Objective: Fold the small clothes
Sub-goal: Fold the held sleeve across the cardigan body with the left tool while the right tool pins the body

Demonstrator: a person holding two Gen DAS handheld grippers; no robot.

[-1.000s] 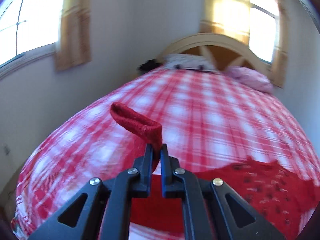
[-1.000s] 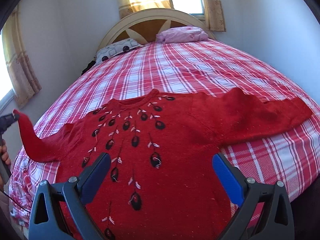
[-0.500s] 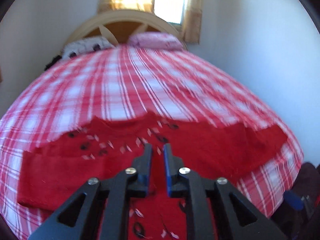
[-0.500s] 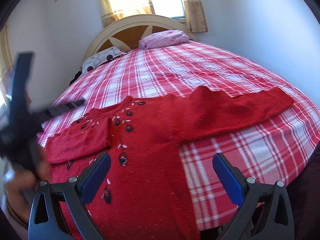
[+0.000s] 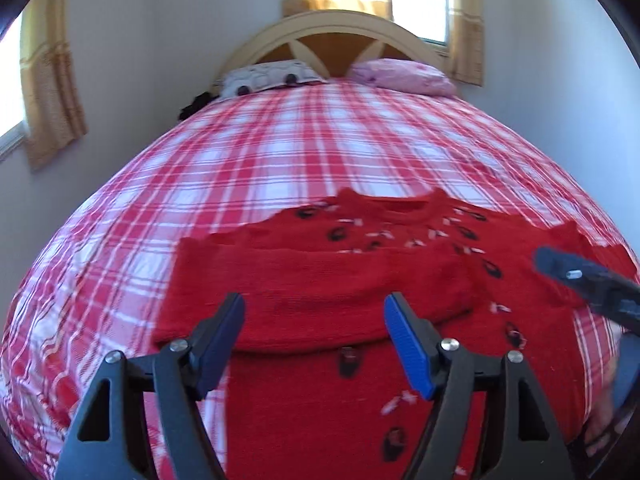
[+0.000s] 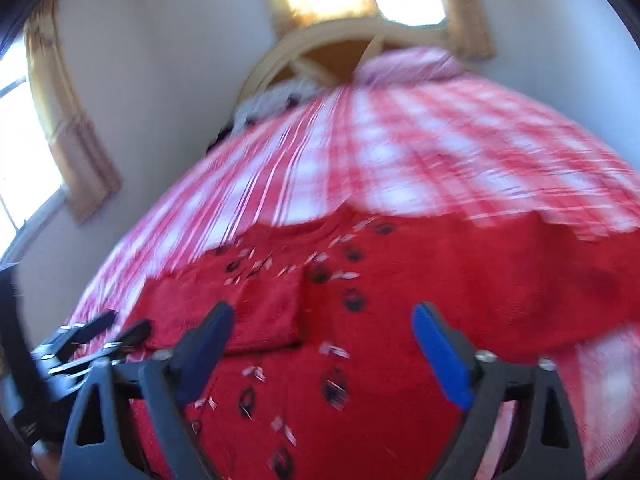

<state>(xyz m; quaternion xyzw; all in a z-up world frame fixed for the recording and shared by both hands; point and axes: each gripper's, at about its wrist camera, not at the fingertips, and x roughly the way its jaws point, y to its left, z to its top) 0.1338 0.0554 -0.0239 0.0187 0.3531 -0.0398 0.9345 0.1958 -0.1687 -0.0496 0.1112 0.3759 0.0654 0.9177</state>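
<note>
On a red-and-white plaid bedspread (image 5: 304, 148), a red knitted sweater (image 5: 360, 280) lies flat at the near edge, one sleeve (image 5: 304, 300) folded across its chest. Above it, the left gripper (image 5: 314, 320) is opening and the right gripper (image 6: 320, 332) closing, both spread and empty. Pillows (image 5: 400, 74) rest by the far headboard (image 5: 332, 28).

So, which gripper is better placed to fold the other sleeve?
Probably the right gripper. The spread sleeve lies on its side, nothing between its closing jaws. The left gripper, jaws opening and empty, hangs over the folded sleeve.
</note>
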